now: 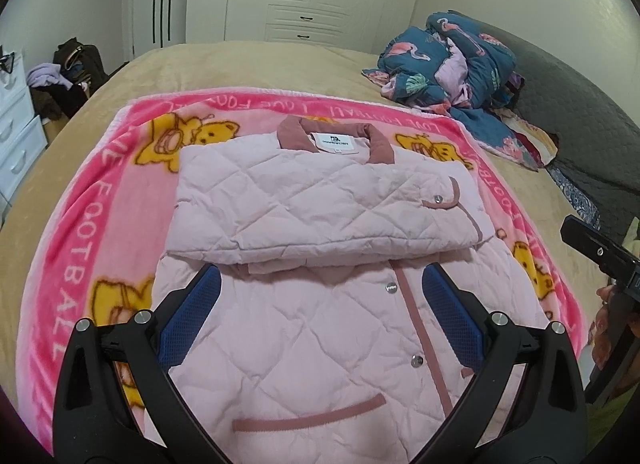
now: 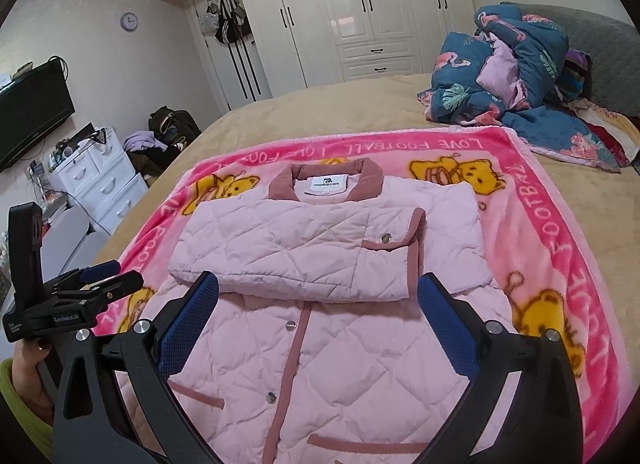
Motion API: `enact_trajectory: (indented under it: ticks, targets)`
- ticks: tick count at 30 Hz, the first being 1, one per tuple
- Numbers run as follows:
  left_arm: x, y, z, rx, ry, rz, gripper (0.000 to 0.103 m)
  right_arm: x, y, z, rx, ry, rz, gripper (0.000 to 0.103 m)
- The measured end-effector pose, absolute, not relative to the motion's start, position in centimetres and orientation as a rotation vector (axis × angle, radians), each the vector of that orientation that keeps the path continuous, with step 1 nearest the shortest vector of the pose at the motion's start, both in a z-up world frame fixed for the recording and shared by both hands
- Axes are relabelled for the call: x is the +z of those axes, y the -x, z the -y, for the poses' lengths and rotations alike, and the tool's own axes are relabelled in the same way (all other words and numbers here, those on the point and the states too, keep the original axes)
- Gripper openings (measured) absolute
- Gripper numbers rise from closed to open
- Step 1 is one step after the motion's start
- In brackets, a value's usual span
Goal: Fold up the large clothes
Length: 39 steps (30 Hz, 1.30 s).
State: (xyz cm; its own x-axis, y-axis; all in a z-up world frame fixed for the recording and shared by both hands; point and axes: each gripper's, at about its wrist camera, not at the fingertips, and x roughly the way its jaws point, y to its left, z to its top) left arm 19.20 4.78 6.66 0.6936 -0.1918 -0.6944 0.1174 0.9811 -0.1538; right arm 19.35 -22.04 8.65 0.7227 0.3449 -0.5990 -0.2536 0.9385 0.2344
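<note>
A pale pink quilted jacket (image 1: 320, 320) (image 2: 320, 348) with dusty-rose trim lies front up on a pink bear-print blanket (image 1: 100, 256) (image 2: 560, 248). Both sleeves are folded across its chest as a thick band (image 1: 316, 212) (image 2: 312, 252) below the rose collar (image 1: 336, 136) (image 2: 324, 180). My left gripper (image 1: 320, 288) hovers open over the jacket's lower body, blue pads wide apart, holding nothing. My right gripper (image 2: 318, 296) is likewise open above the lower front, nothing between its pads. The left gripper also shows at the left edge of the right wrist view (image 2: 100, 276).
The blanket lies on a tan bed (image 1: 248, 64) (image 2: 340, 108). A crumpled blue flamingo-print quilt (image 1: 452, 64) (image 2: 516, 68) sits at the far right by the grey headboard (image 1: 580, 104). White drawers (image 2: 100, 180), a bag pile (image 2: 164, 132) and wardrobes (image 2: 360, 12) stand beyond.
</note>
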Motion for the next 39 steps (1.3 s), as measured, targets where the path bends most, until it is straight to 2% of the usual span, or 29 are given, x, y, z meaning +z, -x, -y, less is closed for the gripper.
enact_trajectory:
  ticks: [20, 39]
  targets:
    - [5.1, -15.5, -4.6, -0.175, 0.064, -0.776, 0.095, 7.5, -15.5, 23.0, 0.300, -0.102, -0.675, 0.099]
    - [-0.1, -12.7, -5.2, -0.160, 0.061, -0.852, 0.094, 3.2, -13.3, 26.0, 0.255, -0.102, -0.759, 0.099]
